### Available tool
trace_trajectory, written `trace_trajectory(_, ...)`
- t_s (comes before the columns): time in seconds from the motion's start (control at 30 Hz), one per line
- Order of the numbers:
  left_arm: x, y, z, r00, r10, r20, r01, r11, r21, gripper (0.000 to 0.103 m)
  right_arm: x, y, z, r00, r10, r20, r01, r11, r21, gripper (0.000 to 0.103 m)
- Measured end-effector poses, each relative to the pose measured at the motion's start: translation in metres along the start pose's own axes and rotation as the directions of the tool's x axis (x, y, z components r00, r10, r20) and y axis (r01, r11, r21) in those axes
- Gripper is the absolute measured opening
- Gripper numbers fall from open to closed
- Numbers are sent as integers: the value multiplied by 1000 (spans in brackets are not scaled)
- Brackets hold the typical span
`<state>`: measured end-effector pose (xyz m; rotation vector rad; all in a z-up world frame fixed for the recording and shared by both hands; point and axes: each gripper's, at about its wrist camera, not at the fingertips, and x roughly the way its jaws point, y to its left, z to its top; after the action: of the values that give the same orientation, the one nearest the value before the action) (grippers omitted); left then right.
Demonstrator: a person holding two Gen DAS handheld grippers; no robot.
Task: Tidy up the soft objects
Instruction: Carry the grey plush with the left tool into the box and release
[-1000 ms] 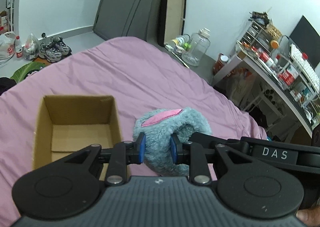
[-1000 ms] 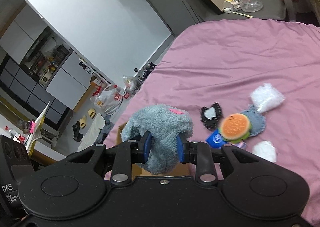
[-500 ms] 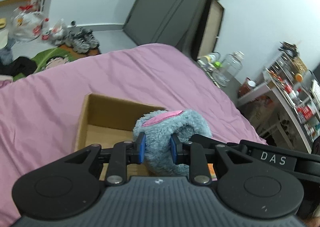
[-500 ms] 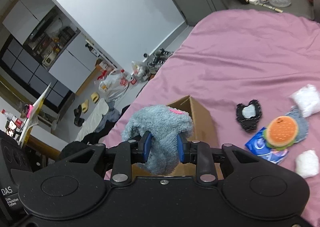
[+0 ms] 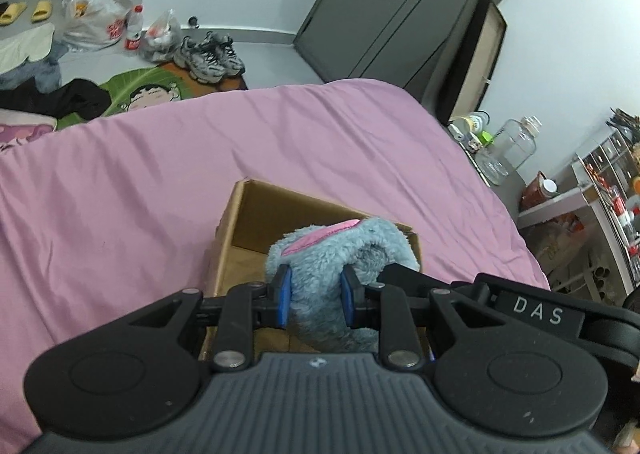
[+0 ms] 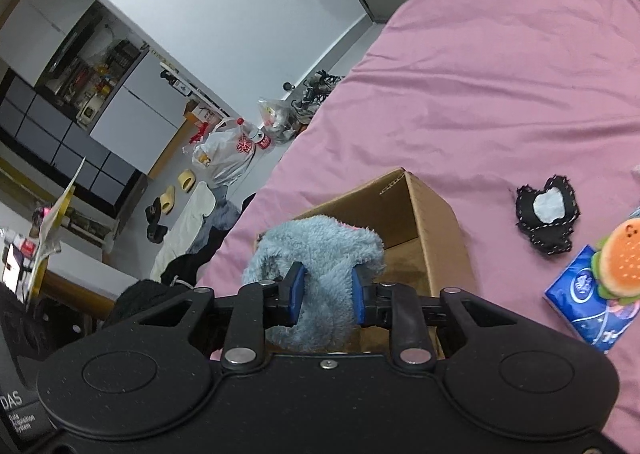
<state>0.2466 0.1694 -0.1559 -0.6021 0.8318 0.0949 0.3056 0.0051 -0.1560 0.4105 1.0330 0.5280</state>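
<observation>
A fluffy grey-blue plush [image 5: 336, 254] with a pink patch hangs over the open cardboard box [image 5: 256, 214] on the pink bed. My left gripper [image 5: 315, 296] is shut on one part of the plush. From the other side my right gripper [image 6: 326, 294] is shut on the same plush [image 6: 316, 246], above the box [image 6: 432, 222]. The box floor that shows is bare. To the right on the sheet lie a black-and-white fabric piece [image 6: 548, 214], a burger plush [image 6: 620, 258] and a blue tissue pack [image 6: 588, 302].
The pink bedsheet [image 5: 140, 182] spreads around the box. Beyond the bed's far edge are shoes [image 5: 212, 54], plastic bags [image 5: 92, 18] and clothes on the floor. A shelf with small items [image 5: 608, 198] and a glass jar [image 5: 516, 146] stand at the right.
Both grippers have carried the plush leftwards from beside the box to above its opening. The burger plush and other items have slid to the right of the right wrist view.
</observation>
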Motion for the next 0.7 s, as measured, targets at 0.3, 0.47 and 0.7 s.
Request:
trace_trajectory(0.3,3,9,4,999,31,14,-31,999,-33,25,21,0,2,1000,-24,-11,25,999,29,22)
trace_trajectory(0.47,0,7,4,998,62,30,-61,998,-27,27,41,2,1,998,-35,-51,37,998,49,24)
trace_trajectory(0.7,0,4,5,996,82,32,-82,997,-12,28,23,2,2,997,-37,-66,40,998,50,31)
